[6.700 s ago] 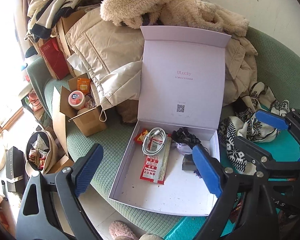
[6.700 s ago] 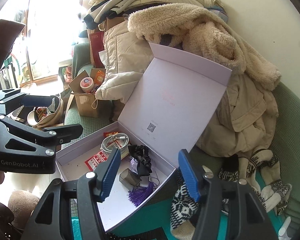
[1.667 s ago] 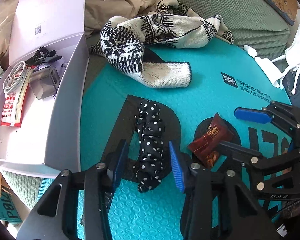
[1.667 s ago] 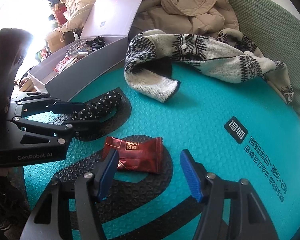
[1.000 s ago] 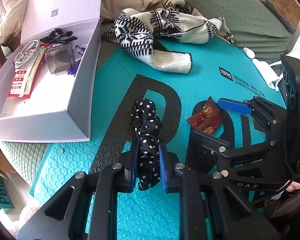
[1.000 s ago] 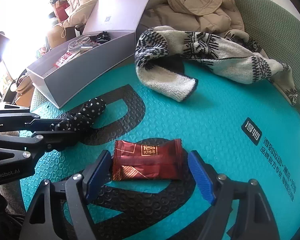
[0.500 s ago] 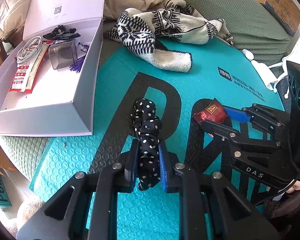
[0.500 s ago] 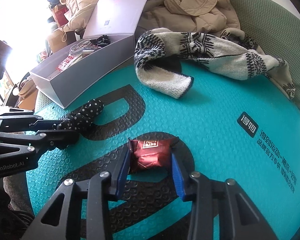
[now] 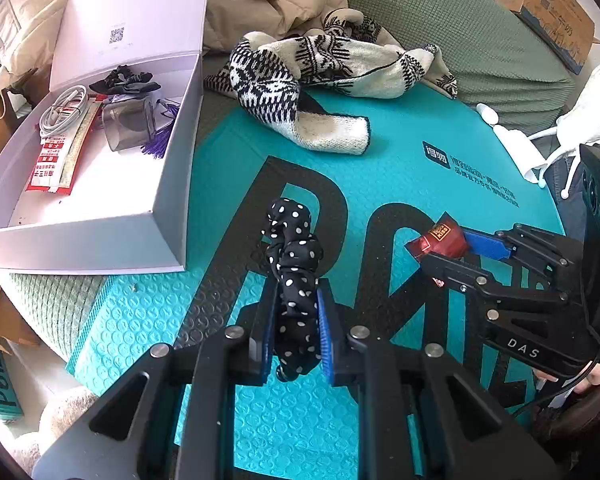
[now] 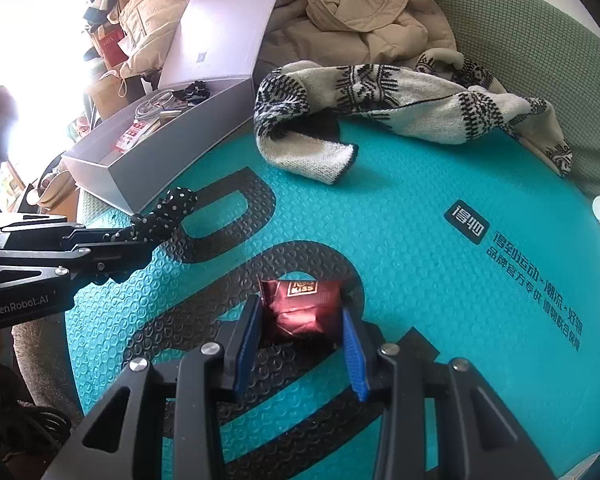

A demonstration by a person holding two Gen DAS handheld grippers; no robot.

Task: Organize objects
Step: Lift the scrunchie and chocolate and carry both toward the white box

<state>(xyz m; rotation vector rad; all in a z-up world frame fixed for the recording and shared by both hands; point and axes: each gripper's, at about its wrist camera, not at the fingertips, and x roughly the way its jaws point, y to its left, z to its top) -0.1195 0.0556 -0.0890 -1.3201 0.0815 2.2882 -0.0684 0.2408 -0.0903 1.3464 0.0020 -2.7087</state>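
Red candy packet (image 10: 304, 308) now squeezed in right hand-held gripper (image 10: 300, 334), left hand-held gripper (image 9: 294, 330) pinching polka-dot scrunchie (image 9: 294, 264)

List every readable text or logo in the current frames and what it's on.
"KISS": red candy wrapper held in the right hand-held gripper.
"GenRobot.AI": body of the left hand-held gripper.
"DAS": body of the right hand-held gripper, seen in the left wrist view.
Chinese logo and slogan: teal mat; characters not reliably read.
QR code and small print: open box lid; too small.
Red sachet print: too small.
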